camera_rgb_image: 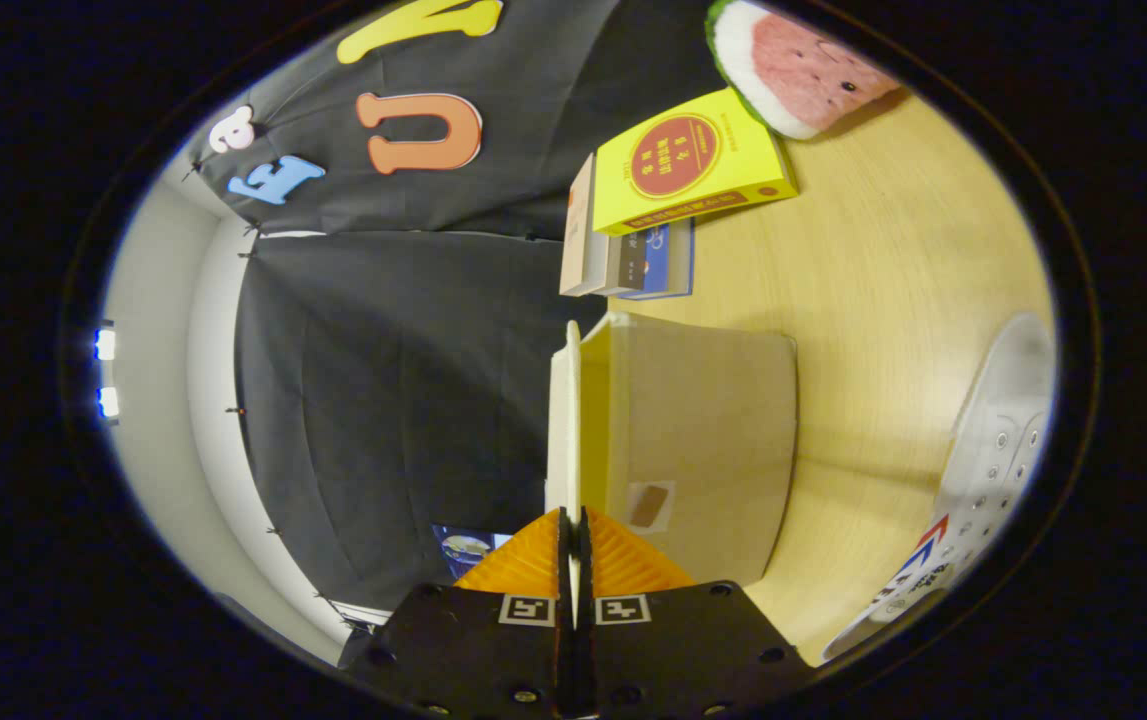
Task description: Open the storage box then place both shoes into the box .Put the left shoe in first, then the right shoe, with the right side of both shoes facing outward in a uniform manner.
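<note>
The view is rolled on its side, so the wooden table (883, 260) stands upright beyond the fingers. The pale storage box (703, 430) rests on it just ahead of the fingers. Its thin white lid (563, 400) stands a little away from the box body, with a narrow gap between them. My gripper (573, 515) is shut on the near edge of that lid, both fingers pressing on it. A white shoe (993, 470) with red and blue marks on its side lies on the table beyond the box. I see one shoe.
A stack of books topped by a yellow book (693, 160) lies on the table past the box. A watermelon-slice plush (793, 65) sits beyond the books. Black cloth walls close off the back, with a white wall strip (163, 330) beside them.
</note>
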Demonstrator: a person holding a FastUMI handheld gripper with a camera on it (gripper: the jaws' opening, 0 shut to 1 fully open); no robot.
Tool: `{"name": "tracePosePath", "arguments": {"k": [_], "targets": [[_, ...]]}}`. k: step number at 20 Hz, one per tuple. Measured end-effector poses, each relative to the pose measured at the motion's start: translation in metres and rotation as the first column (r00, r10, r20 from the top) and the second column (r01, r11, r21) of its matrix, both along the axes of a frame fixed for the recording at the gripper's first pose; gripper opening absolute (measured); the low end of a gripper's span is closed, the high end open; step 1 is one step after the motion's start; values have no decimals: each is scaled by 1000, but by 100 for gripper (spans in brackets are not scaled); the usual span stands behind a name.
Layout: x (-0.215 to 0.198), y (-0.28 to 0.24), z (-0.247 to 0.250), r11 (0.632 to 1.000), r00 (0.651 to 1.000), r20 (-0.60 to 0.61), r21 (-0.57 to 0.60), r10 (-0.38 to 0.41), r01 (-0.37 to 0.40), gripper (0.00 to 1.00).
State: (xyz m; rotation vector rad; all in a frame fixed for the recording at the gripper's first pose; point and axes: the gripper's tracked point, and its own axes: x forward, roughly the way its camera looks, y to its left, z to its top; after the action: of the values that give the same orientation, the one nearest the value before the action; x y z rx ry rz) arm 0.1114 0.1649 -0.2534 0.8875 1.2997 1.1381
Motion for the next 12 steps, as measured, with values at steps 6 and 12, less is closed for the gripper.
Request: {"name": "tracePosePath", "arguments": {"k": [6, 12], "targets": [[-17, 39, 79, 1000, 992, 128, -5, 21, -20, 0], [-35, 119, 131, 997, 962, 263, -41, 77, -68, 3]]}}
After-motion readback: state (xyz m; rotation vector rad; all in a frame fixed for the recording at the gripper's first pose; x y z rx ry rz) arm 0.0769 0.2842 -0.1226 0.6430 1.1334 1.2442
